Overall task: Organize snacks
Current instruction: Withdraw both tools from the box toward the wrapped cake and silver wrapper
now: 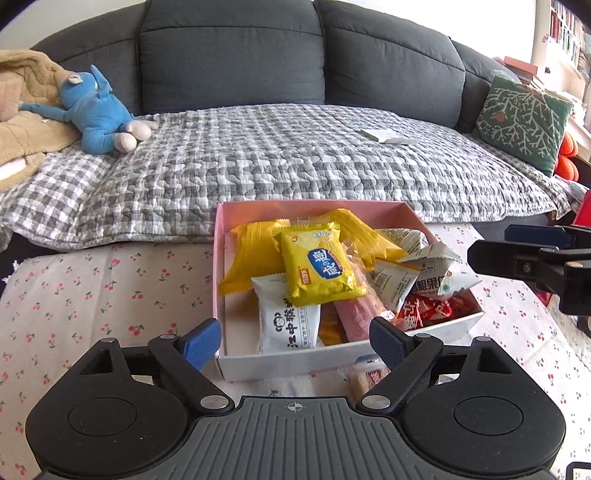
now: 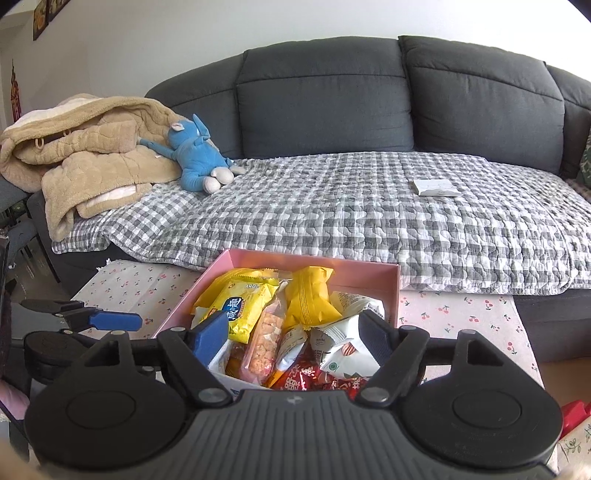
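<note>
Both grippers, left [image 1: 293, 341] and right [image 2: 293, 334], hold nothing, jaws wide; snack-filled box [image 1: 369, 350] just beyond.

1. Pretty clearly someone's living room at home. The big dark grey sofa [image 2: 369, 103] fills most of both views.
2. A grey-and-white checked quilt [image 1: 295, 158] covers the seat, the way people protect their own couch.
3. A blue plush toy [image 2: 199, 158] lies against a bundled tan blanket [image 2: 85, 155] at one end.
4. A green cushion [image 1: 522, 122] with a white branch pattern sits at the other end, and shelves of books [image 1: 565, 33] stand in the corner behind it.
5. In front is a low table with a cherry-print cloth [image 1: 92, 288], holding a pink box [image 2: 369, 269] piled with snack packets.
6. Framed pictures [image 2: 48, 14] hang on the white wall.
</note>
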Available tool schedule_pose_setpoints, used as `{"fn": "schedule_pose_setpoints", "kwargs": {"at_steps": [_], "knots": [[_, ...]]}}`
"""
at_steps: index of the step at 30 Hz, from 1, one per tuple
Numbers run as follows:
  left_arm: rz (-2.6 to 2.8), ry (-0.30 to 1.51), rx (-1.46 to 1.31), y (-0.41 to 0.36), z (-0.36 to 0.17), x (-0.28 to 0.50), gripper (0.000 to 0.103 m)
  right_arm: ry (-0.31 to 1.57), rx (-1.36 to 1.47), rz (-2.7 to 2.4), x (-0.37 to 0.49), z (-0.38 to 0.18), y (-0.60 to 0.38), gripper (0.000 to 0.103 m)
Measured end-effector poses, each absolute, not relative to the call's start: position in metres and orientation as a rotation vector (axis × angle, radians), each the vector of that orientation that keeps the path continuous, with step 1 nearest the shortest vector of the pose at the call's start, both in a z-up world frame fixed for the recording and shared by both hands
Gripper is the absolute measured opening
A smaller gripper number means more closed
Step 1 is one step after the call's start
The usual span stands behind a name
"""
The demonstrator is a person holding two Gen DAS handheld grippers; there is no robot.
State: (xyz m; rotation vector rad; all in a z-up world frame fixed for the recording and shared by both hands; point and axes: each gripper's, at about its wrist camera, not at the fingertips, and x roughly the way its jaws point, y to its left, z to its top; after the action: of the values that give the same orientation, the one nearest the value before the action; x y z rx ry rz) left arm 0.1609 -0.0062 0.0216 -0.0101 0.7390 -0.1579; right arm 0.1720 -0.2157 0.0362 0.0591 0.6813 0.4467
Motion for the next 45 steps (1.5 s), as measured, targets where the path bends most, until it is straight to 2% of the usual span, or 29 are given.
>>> {"fn": "schedule_pose_setpoints", "kwargs": {"at_steps": [4, 13, 31, 45], "knots": [[-0.156, 0.749, 0.023, -0.002, 0.021, 0.136, 0.092, 0.664, 0.046, 0.454, 0.154, 0.038, -0.212, 0.093], [-0.168, 0.772, 0.082, -0.003, 0.014, 0.095, 0.095, 0.674, -0.002, 0.443, 0.122, 0.023, -0.208, 0.102], [-0.176, 0.791, 0.000, 0.006, -0.018, 0.095, 0.097, 0.754, -0.053, 0.358, 0.106, -0.017, -0.225, 0.103], [-0.184, 0.768, -0.026, 0.012, -0.040, 0.104, 0.097, 0.789, -0.177, 0.556, 0.099, -0.033, -0.205, 0.103]]}}
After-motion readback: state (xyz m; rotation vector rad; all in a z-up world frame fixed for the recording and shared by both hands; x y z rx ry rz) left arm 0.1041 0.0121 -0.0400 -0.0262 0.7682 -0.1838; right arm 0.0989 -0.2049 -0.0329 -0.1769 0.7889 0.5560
